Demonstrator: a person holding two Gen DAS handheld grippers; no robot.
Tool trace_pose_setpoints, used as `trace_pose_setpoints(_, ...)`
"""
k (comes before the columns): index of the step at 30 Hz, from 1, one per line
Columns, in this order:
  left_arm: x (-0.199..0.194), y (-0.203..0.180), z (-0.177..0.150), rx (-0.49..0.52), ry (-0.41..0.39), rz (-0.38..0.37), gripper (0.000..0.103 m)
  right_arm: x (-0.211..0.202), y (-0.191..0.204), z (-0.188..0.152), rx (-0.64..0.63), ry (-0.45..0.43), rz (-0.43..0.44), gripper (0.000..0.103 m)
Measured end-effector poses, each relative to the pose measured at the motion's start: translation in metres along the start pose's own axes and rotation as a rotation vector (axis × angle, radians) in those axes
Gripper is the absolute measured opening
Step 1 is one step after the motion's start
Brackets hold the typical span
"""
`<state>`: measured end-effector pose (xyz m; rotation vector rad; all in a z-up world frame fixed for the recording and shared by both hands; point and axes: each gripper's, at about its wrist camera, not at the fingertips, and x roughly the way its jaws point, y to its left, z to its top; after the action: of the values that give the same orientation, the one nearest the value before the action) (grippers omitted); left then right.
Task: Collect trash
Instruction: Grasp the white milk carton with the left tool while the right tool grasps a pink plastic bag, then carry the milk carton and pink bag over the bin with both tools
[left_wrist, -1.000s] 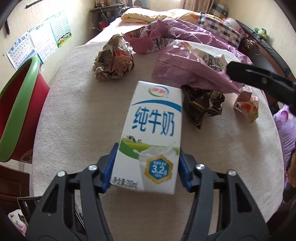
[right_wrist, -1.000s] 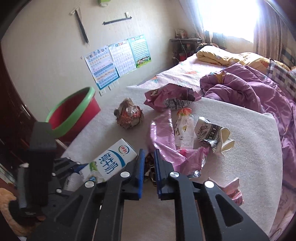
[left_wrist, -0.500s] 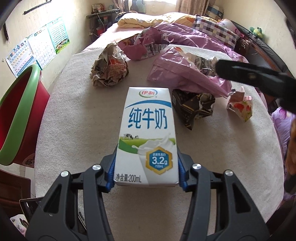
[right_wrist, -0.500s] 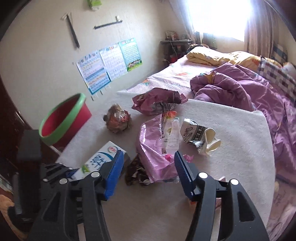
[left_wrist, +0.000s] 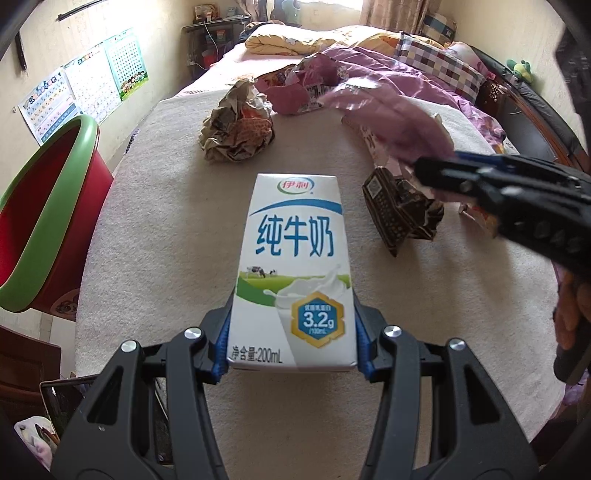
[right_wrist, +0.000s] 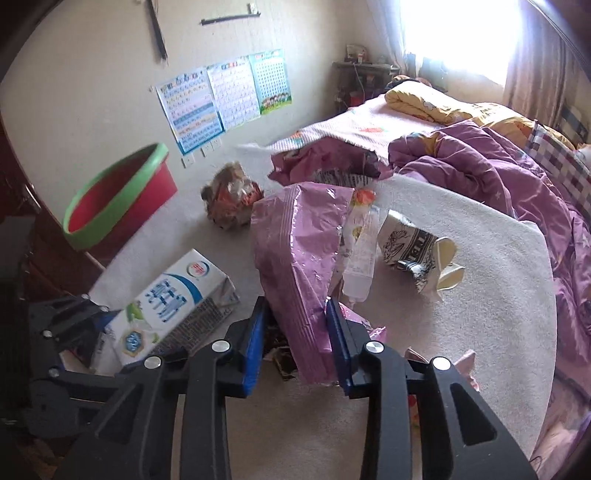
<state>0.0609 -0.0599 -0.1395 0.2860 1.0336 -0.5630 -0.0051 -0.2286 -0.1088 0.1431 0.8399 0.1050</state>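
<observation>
Risk sits chiefly with the right gripper: its blue pads bracket the crinkled pink plastic bag at a moderate gap, and whether they truly pinch the film I cannot tell; thin film could slip free, or drag the clear wrapper lying against it. The left gripper is closed firmly on the white and blue milk carton, held low in the frame; squeezing harder could crush it or spill dregs. The red basin with green rim stands at left, off the surface, so a short throw would miss. The surface is a cream towelling cover, also bearing a crumpled paper ball and a brown wrapper. Posters hang upper left; purple bedding lies behind.
</observation>
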Motion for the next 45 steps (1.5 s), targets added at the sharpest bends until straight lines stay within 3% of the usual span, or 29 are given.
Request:
trace_pose_setpoints(6,-0.006,-0.002,0.004,0.011,-0.026,-0.014,0.050,-0.041,-0.001,0.005,0.112,-0.127,0.059,0.031)
trace_pose_setpoints(15,-0.013,0.003,0.004,0.016,-0.053,-0.031,0.050,-0.058,0.010,0.003,0.164,-0.170,0.086,0.031)
trace_pose_setpoints(45,-0.040,0.070,0.005,0.000,-0.125,-0.077,0.049,-0.033,0.075,0.022,0.179,-0.160,0.066,0.032)
